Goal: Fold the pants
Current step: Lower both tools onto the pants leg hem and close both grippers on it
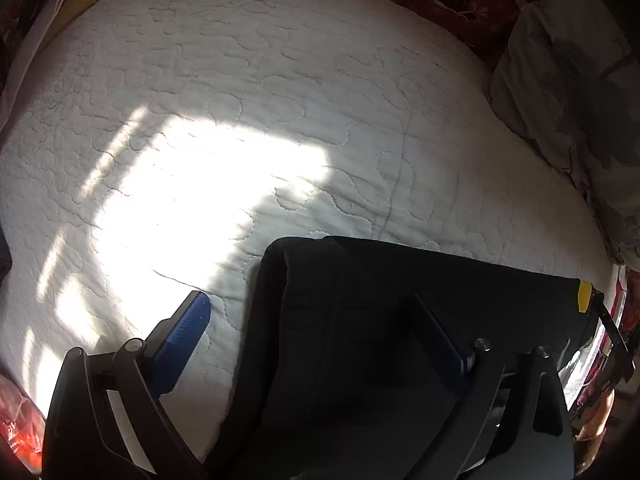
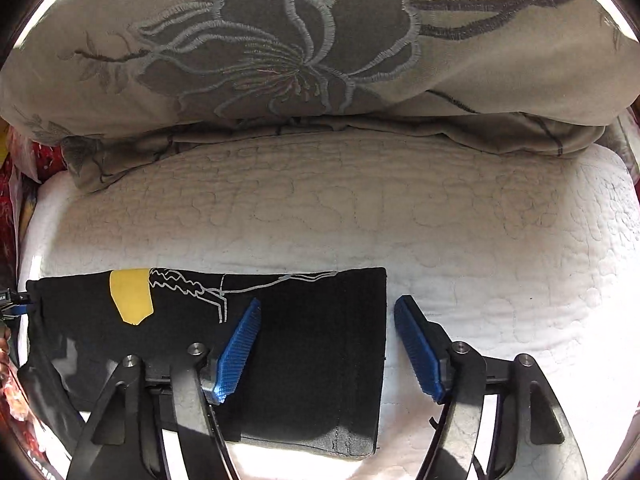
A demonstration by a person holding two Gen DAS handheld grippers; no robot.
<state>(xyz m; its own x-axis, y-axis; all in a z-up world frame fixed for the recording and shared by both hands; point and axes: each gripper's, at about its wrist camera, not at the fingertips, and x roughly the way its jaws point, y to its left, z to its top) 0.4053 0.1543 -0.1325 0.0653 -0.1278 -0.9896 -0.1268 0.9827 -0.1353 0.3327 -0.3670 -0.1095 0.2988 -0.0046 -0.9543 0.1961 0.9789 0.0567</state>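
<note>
**Folded black pants on quilt, both grippers spread**

The black fabric pants (image 2: 304,344), folded into a compact rectangular bundle, lie flat on the white quilted bedspread (image 2: 460,248). In the right wrist view a yellow patch (image 2: 130,298) and a thin white line drawing (image 2: 208,290) show on the upper layer near the far edge. The right edge of the bundle is straight and squared.

The right gripper (image 2: 326,346) is spread wide. Its left blue ribbed finger pad (image 2: 236,354) sits over the black cloth; its right pad (image 2: 418,346) sits just beside the bundle's right edge, over bare quilt. Whether either pad touches the surface cannot be told.

The left gripper (image 1: 320,344) is likewise spread. Its left blue pad (image 1: 182,340) is over the quilt, clear of the pants (image 1: 360,320); its right finger is over the dark cloth, in shadow.

A beige pillow with an embroidered grey flower (image 2: 280,48) rests at the far end of the bedspread. A bright sunlit patch (image 1: 192,196) falls across the quilt left of the pants.
</note>
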